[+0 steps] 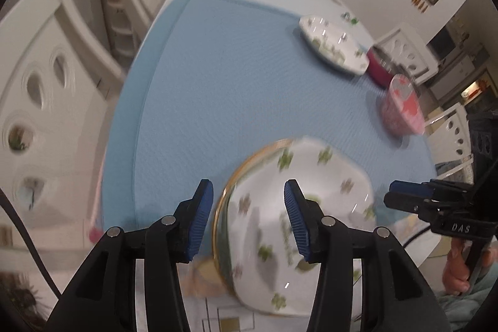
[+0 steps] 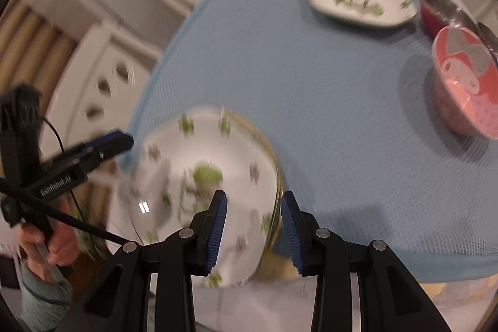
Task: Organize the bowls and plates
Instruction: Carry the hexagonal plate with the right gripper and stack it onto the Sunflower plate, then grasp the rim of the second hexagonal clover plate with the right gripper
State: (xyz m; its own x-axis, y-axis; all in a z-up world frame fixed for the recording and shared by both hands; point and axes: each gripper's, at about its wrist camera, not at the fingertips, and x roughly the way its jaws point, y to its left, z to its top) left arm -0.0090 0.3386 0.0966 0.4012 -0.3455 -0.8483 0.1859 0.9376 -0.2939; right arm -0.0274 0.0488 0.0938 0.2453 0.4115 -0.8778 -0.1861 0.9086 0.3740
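From the left wrist, the left gripper is standing with its jaws parted and nothing pinched. The near plate, white with green clover print and a gold rim, is lying below the fingers; its left rim is showing in the gap, and the right finger is overlapping its face, contact unclear through blur. Beyond the fingertips the blue mat is lying bare. Far off to the right are sitting a second plate, a red bowl and a pink bowl. The mat's left edge is running close beside the left finger, white chairs beyond it.

From the right wrist, the right gripper is also standing open and empty. The near plate is lying left of and under the left finger, its gold right rim falling in the gap. Ahead and right the mat is open up to the pink bowl. The left gripper is hovering at the plate's far left.
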